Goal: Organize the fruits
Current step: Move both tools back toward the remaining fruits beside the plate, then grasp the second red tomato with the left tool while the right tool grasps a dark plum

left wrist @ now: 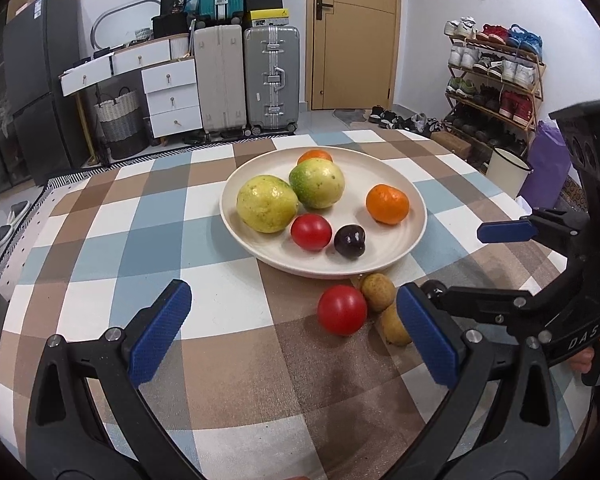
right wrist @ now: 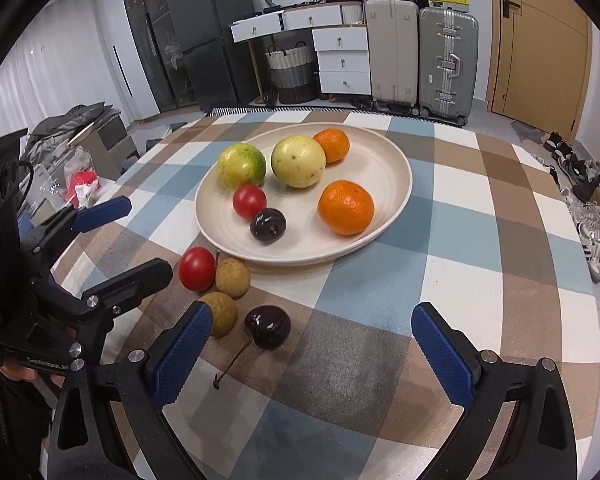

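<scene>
Both grippers were empty, fingers spread wide apart. The left gripper (left wrist: 296,334) sat bottom centre of the left wrist view; the right gripper (right wrist: 312,354) bottom centre of the right wrist view. Each hovered over the table with the blue-brown-white checked cloth (right wrist: 480,240).

The round cream plate (right wrist: 396,160) sat mid-frame in both views. On it were two yellow-green round fruits (right wrist: 242,165) (right wrist: 298,161), two orange mandarins (right wrist: 345,207) (right wrist: 332,145), a small red tomato (right wrist: 249,201) and a dark purple cherry (right wrist: 267,225).

Off the plate, lower left of centre in the right wrist view, loose fruit sat on the cloth just beside the plate's near rim — a second red tomato (right wrist: 196,269) touching a tan round longan (right wrist: 232,277), another tan longan (right wrist: 220,314) below it, and a dark stemmed cherry (right wrist: 268,327) to its right, stem trailing toward the bottom of the frame.

The stemmed cherry lay just ahead of the right gripper's gap, nearer its left blue finger pad (right wrist: 180,354). That pad overlapped the lower longan in the picture — contact unclear.

In the left wrist view the loose tomato (left wrist: 342,309) lay between the left gripper's fingers in frame, beyond the tips and untouched.
</scene>
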`<action>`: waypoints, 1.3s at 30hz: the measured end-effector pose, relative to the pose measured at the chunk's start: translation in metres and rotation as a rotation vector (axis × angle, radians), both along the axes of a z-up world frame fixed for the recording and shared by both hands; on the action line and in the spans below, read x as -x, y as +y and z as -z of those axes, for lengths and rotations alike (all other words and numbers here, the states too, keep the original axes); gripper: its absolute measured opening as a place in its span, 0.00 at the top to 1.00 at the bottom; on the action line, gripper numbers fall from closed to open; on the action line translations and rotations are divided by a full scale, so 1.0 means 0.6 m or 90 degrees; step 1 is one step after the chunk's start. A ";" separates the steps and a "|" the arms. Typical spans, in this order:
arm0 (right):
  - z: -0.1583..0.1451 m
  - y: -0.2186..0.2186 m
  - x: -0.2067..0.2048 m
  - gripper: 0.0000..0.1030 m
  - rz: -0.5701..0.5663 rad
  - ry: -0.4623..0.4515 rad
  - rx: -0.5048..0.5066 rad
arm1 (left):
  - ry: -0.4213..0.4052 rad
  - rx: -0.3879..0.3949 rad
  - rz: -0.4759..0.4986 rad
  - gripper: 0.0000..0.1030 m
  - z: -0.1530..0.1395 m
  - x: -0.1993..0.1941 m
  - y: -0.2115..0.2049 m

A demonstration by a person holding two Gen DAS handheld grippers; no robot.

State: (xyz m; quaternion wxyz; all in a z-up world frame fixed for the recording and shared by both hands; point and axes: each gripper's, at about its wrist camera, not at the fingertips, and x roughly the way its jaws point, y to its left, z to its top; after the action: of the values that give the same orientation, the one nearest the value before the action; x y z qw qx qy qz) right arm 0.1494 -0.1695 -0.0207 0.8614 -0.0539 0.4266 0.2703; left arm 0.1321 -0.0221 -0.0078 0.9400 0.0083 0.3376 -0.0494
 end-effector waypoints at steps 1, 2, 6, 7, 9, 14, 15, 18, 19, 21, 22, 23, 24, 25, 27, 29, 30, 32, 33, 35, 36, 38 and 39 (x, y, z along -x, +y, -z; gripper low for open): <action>0.003 0.001 0.001 0.01 -0.002 0.002 0.003 | 0.001 0.003 0.001 0.01 0.000 0.000 0.001; 0.005 0.003 0.001 0.02 -0.005 0.005 0.005 | 0.003 0.005 0.001 0.01 0.001 -0.002 0.002; 0.014 0.010 0.004 0.05 -0.014 0.010 0.017 | 0.010 0.005 -0.005 0.01 0.005 -0.006 0.004; 0.016 0.011 0.004 0.06 -0.016 0.011 0.020 | 0.011 0.007 -0.006 0.01 0.005 -0.007 0.005; 0.019 0.015 0.005 0.10 -0.020 0.012 0.025 | 0.013 0.011 -0.006 0.01 0.006 -0.007 0.008; 0.026 0.021 0.008 0.17 -0.028 0.012 0.040 | 0.019 0.017 -0.010 0.01 0.009 -0.009 0.013; 0.027 0.021 0.007 0.17 -0.028 0.012 0.040 | 0.020 0.018 -0.012 0.01 0.010 -0.009 0.014; 0.028 0.022 0.007 0.20 -0.029 0.010 0.043 | 0.023 0.023 -0.014 0.01 0.011 -0.011 0.017; 0.029 0.023 0.007 0.20 -0.029 0.010 0.044 | 0.024 0.024 -0.016 0.01 0.012 -0.012 0.018; 0.031 0.024 0.006 0.24 -0.031 0.010 0.048 | 0.027 0.025 -0.018 0.01 0.013 -0.014 0.019; 0.031 0.025 0.006 0.25 -0.032 0.010 0.050 | 0.028 0.026 -0.019 0.01 0.014 -0.015 0.020; 0.033 0.026 0.005 0.27 -0.034 0.010 0.052 | 0.029 0.026 -0.020 0.01 0.014 -0.016 0.020; 0.034 0.027 0.005 0.29 -0.036 0.010 0.055 | 0.030 0.027 -0.020 0.01 0.015 -0.017 0.021; 0.034 0.029 0.007 0.29 -0.038 0.009 0.056 | 0.030 0.027 -0.020 0.01 0.015 -0.016 0.021; 0.035 0.030 0.008 0.35 -0.042 0.004 0.059 | 0.033 0.026 -0.022 0.01 0.016 -0.017 0.021; 0.034 0.031 0.010 0.42 -0.048 0.001 0.058 | 0.037 0.027 -0.021 0.01 0.019 -0.019 0.023; 0.033 0.032 0.010 0.46 -0.052 0.000 0.055 | 0.039 0.027 -0.022 0.01 0.019 -0.020 0.023; 0.033 0.033 0.014 0.51 -0.058 -0.002 0.052 | 0.043 0.028 -0.023 0.01 0.021 -0.022 0.024; 0.033 0.034 0.015 0.56 -0.063 -0.002 0.049 | 0.046 0.029 -0.023 0.01 0.023 -0.022 0.025; 0.032 0.037 0.017 0.60 -0.070 -0.005 0.046 | 0.055 0.029 -0.023 0.01 0.027 -0.025 0.026; 0.032 0.037 0.018 0.64 -0.073 -0.006 0.044 | 0.057 0.029 -0.024 0.01 0.028 -0.026 0.026; 0.031 0.039 0.021 0.68 -0.081 -0.007 0.043 | 0.061 0.029 -0.027 0.01 0.029 -0.028 0.027; 0.031 0.039 0.023 0.70 -0.083 -0.007 0.041 | 0.063 0.030 -0.028 0.01 0.031 -0.030 0.029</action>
State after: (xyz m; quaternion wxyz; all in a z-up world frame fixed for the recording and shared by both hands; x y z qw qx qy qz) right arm 0.1357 -0.1458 -0.0393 0.8423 -0.1110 0.4257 0.3114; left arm 0.1498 -0.0049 -0.0264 0.9229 -0.0236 0.3825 -0.0368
